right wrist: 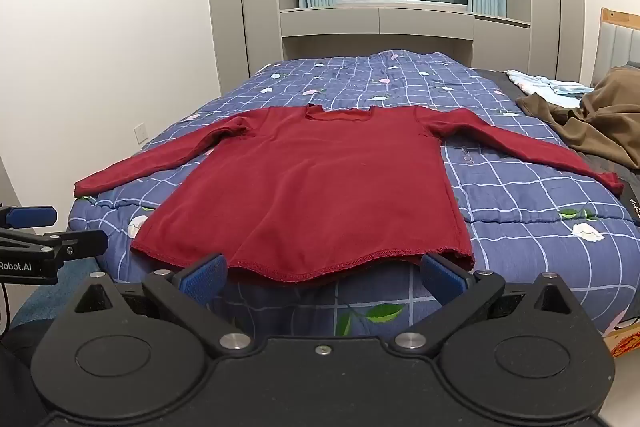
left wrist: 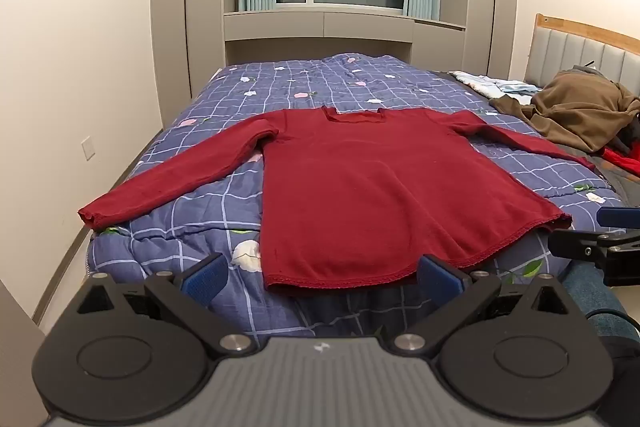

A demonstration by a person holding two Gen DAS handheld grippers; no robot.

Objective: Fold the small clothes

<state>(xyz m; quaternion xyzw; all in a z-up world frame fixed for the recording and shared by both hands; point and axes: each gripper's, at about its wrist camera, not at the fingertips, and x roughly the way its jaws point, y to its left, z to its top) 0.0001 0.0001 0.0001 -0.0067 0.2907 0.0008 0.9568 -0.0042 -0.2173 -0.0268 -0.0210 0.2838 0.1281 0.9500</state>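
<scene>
Blue checked quilt covers the bed, and a red top lies flat on it, front down toward the near edge, sleeves spread to both sides. Brown cloth is heaped at the far right. Left tongs and right tongs hang released before the hem, gripping nothing.

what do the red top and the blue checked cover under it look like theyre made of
Red top: looks like a soft matte knit, perhaps cotton or wool; the surface is slightly fuzzy, with no sheen and a scalloped stitched hem. Blue checked cover: looks like a printed woven quilt, likely cotton or a blend; it is puffy with stitched seams and flower prints. The exact fibre of either cannot be told by sight.
</scene>
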